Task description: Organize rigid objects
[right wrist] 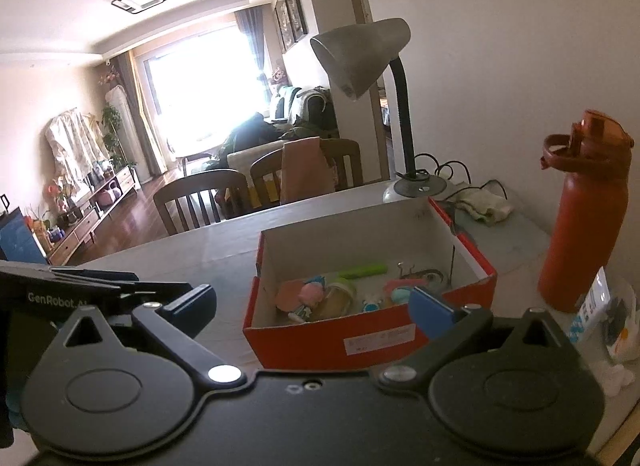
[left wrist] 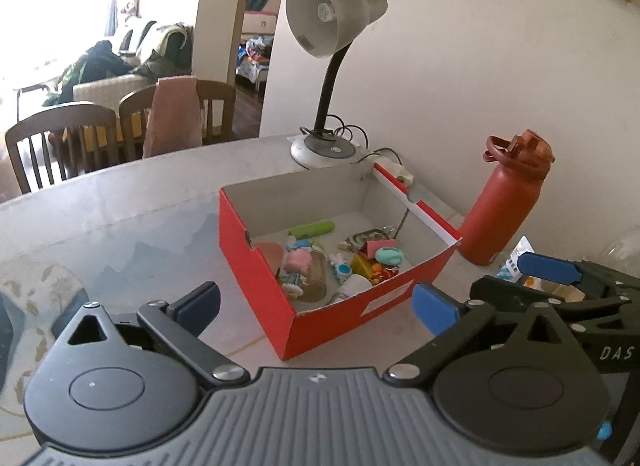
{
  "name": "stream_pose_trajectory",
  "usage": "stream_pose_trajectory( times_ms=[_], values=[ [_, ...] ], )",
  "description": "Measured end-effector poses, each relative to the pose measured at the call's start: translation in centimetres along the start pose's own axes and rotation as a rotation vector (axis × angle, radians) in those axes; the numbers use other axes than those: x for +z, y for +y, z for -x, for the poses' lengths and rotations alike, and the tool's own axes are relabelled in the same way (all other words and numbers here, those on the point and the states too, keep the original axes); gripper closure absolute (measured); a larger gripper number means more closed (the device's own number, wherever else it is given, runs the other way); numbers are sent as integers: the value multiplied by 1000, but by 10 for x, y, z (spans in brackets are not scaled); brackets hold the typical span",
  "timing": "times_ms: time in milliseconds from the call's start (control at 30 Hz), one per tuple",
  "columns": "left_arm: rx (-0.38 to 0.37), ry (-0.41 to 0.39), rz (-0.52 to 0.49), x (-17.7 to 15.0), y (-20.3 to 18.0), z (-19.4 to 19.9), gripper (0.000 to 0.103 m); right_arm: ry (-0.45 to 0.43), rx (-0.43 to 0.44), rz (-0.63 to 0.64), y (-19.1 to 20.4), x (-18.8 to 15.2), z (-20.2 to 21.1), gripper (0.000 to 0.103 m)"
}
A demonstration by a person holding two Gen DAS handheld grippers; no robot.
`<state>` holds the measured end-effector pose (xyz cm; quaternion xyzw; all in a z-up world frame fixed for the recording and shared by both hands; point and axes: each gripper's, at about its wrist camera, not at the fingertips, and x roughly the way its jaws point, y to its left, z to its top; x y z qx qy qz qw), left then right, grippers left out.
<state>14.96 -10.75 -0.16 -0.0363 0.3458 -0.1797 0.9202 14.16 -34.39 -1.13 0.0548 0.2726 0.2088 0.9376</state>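
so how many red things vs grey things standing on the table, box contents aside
red: 2, the shoebox and the water bottle
grey: 1, the desk lamp
total: 3

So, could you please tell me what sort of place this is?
Most likely a home living and dining area: a table with wooden dining chairs, a desk lamp, and a sofa by the window.
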Motion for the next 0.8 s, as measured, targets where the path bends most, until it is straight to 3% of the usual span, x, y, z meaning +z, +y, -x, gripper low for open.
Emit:
stream_pose_trajectory(
  times_ms=[800],
  values=[
    [12, -7, -25, -1, -2, 2, 0, 23, -12, -45, -1, -9, 6, 1]
  ],
)
